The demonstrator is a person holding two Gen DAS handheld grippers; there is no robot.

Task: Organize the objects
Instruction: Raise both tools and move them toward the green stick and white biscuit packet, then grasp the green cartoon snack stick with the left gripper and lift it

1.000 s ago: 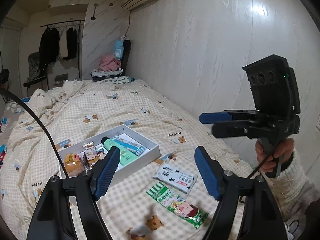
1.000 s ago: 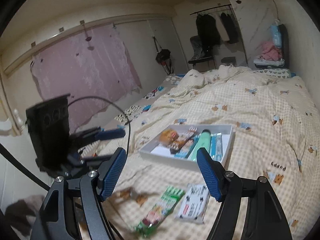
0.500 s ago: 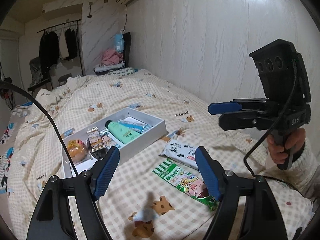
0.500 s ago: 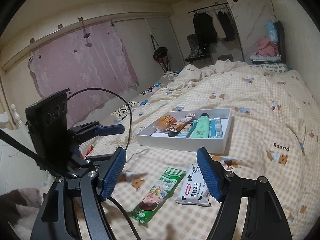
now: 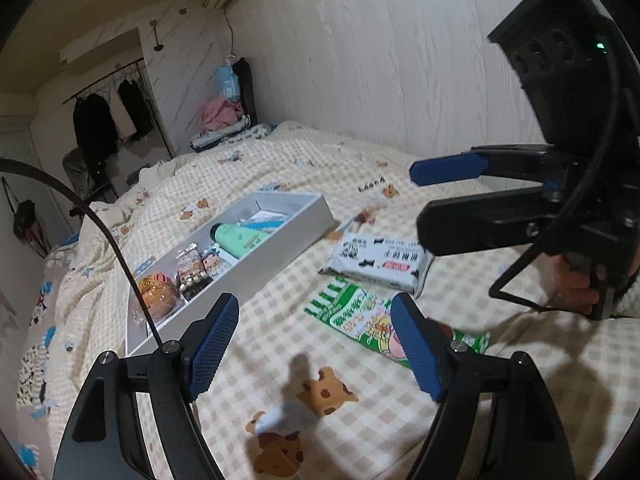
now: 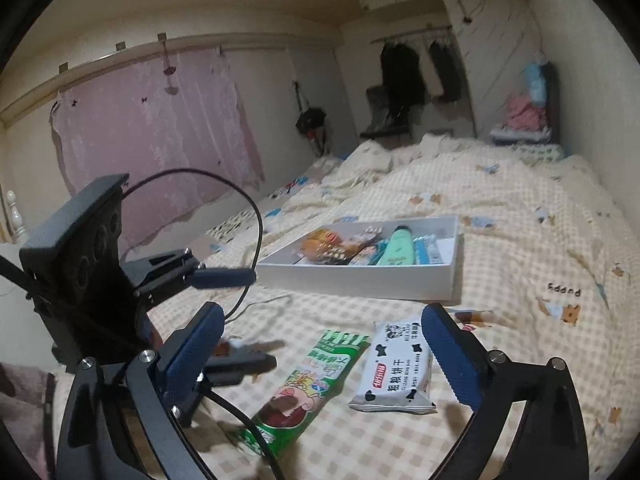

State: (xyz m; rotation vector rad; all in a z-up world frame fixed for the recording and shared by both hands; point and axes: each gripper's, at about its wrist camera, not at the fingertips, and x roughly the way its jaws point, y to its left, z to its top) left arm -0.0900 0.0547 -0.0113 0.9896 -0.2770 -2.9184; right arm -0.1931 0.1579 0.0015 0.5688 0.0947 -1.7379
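Two loose packets lie side by side on the checked bedspread (image 6: 532, 240), just in front of the white box (image 6: 360, 280) — the green snack packet (image 6: 316, 384) and the white biscuit packet (image 6: 396, 368). I judge both light, crinkly and slippery; the biscuits look fragile, so I'd pinch across the short width, gently. My right gripper (image 6: 320, 360) has just been opening and stands wide over them, nothing between its jaws. My left gripper (image 5: 312, 352) is open too — empty, beside the green packet.
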